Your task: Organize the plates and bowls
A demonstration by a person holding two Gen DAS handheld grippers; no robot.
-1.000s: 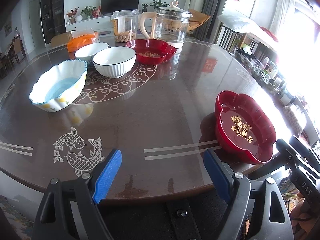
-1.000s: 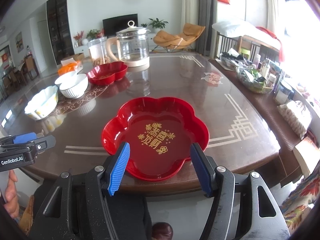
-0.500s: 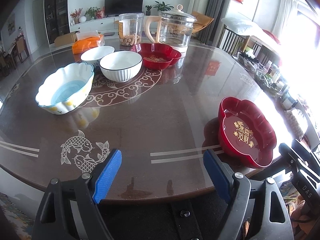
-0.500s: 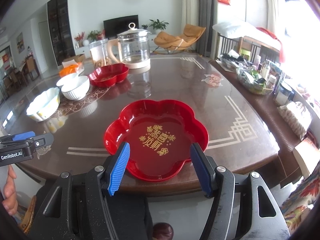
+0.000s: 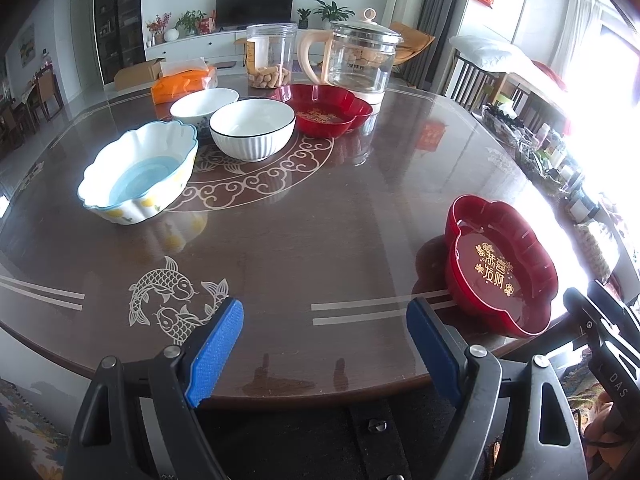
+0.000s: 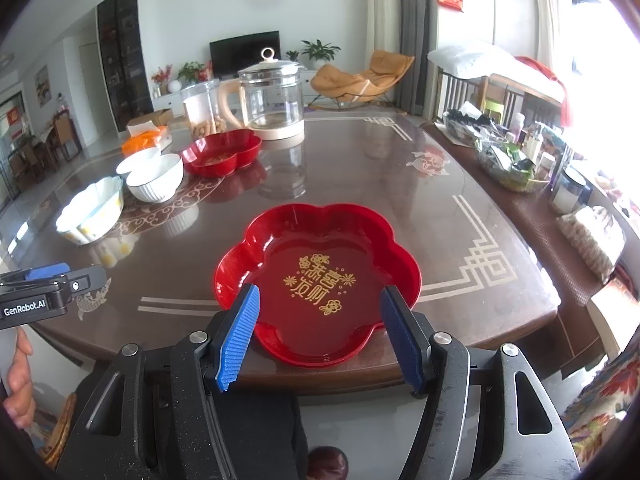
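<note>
Nearest the right gripper [image 6: 320, 328] lies a red plate [image 6: 320, 240], flower-shaped with gold characters, at the near edge of the table [image 6: 400, 184]; the gripper's blue pads [image 6: 240, 336] stand wide apart before the plate's near rim, touching nothing. The left gripper [image 5: 324, 344] hangs over the near edge beside a fish inlay [image 5: 172, 296], its jaws also spread wide and empty; from there the plate [image 5: 500, 268] sits off to the right. At the left border of the right view, a hand [image 6: 18, 376] grips the left gripper's body. Farther in stands a scalloped bowl [image 5: 140, 176] with a blue inside, then a ribbed white bowl [image 5: 252, 128] and a second white bowl [image 5: 204, 106] just behind it, near each other. Beside them sits a red dish [image 5: 324, 114]. Beyond stand a jar [image 5: 272, 56], a glass kettle [image 5: 356, 60] and an orange pack [image 5: 184, 82].
</note>
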